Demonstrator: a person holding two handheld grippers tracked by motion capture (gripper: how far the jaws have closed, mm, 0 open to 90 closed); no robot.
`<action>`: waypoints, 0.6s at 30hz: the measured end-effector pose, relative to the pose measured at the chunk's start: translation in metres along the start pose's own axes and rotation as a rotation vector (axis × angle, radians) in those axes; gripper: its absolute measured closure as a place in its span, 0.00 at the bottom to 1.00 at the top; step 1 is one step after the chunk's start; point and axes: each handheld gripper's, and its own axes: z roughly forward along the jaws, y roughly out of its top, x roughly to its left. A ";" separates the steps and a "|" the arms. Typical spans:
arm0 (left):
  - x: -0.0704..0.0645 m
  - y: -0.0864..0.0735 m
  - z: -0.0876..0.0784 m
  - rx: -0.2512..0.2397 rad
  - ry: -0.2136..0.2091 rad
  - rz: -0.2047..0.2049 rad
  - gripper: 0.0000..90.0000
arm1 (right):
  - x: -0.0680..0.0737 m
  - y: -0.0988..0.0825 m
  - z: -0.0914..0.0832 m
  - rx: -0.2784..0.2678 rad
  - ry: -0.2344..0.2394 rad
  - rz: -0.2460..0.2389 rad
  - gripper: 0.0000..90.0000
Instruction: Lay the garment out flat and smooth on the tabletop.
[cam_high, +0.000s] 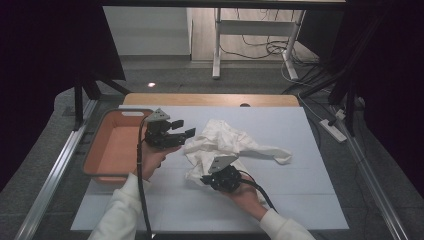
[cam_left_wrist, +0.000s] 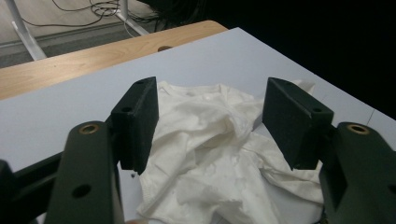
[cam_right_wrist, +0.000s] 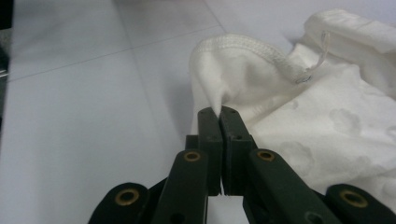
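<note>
The right gripper (cam_right_wrist: 219, 112) has its jaws pinched on a fold of the shirt (cam_high: 225, 145) near its stitched hem; the left gripper (cam_high: 175, 132) hovers open beside the shirt, above its bin-side edge. The shirt lies crumpled mid-table, the bin (cam_high: 107, 172) just left of it. Judging by this, only the first grab is made; spreading or folding remains. The right jaws are hidden under cloth in the high view, and the shirt's layout is hard to read.
</note>
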 end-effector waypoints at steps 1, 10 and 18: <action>0.000 0.000 0.000 0.000 0.000 -0.001 0.41 | 0.003 -0.001 -0.003 -0.002 0.007 -0.005 0.98; 0.000 0.000 0.000 0.000 -0.001 -0.001 0.41 | 0.011 -0.008 -0.028 -0.027 0.021 -0.004 0.98; -0.001 -0.001 0.002 0.009 0.000 0.004 0.40 | 0.017 -0.018 -0.040 -0.024 0.028 0.002 0.98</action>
